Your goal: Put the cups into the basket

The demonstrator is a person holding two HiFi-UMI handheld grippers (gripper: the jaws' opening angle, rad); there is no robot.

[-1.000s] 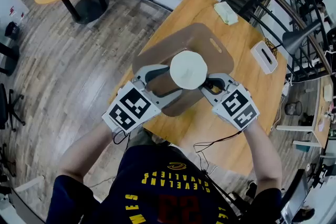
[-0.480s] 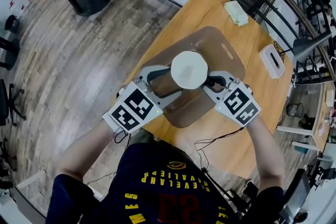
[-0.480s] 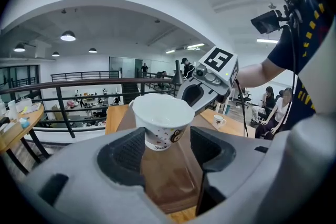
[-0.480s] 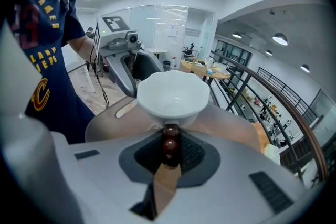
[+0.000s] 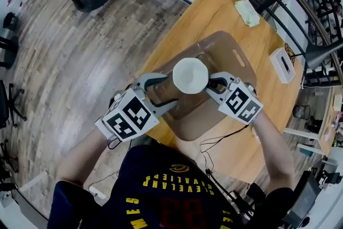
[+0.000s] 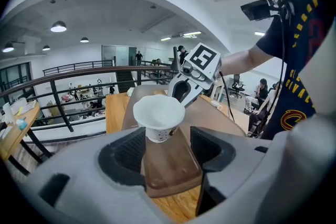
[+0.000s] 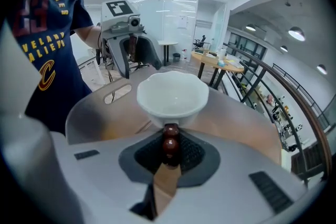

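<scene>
Right tongs point(image 5: 213, 83) clenched on dark beaded handle point(image 7: 169, 148) of white cup point(image 5: 189, 75), cup held out in front of them. Left tongs point(image 5: 171, 90) released, jaws wide apart, cup's foot between their tips, one pad clear of it. Cup over brown basket point(image 5: 225, 45) on wooden counter point(image 5: 214, 2); contact with basket floor unclear.

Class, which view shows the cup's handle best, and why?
The right gripper view: the brown handle sits centred, pinched between the right gripper's jaws, at the near side of the cup. In the head view the cup's rim hides it; in the left gripper view it is on the cup's far side, out of sight.
</scene>
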